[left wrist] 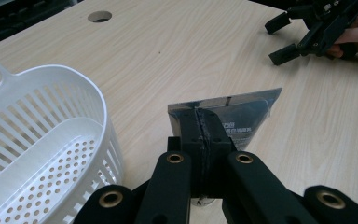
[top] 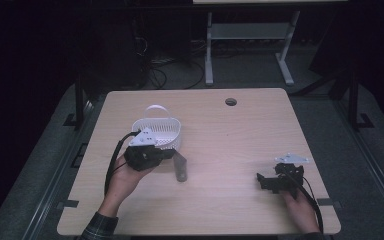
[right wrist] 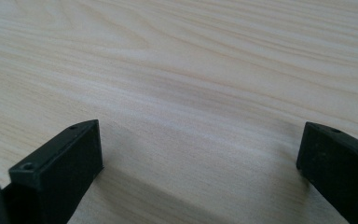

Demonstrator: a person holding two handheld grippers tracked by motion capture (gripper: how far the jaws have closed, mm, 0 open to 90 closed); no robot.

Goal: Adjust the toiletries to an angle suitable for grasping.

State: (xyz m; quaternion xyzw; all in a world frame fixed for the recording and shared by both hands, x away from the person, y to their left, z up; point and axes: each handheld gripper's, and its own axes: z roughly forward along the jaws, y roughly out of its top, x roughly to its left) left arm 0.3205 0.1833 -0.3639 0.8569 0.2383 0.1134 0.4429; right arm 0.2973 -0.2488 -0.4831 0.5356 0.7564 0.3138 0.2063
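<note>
Up close, packet print (basket perforated)

1. High view: dim, with the room around it nearly black; the counter alone is lit, evenly, from above.
2. Both gripper views are brighter, with soft shadows on the wood.
3. Right gripper view: near jaws slightly blurred.

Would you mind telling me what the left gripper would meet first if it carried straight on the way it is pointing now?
Apart from the flat packet clamped in its jaws, the left gripper looks to have bare table ahead. The right gripper lies further on, a little to the side, so contact seems unlikely, though depth is unclear.
</note>
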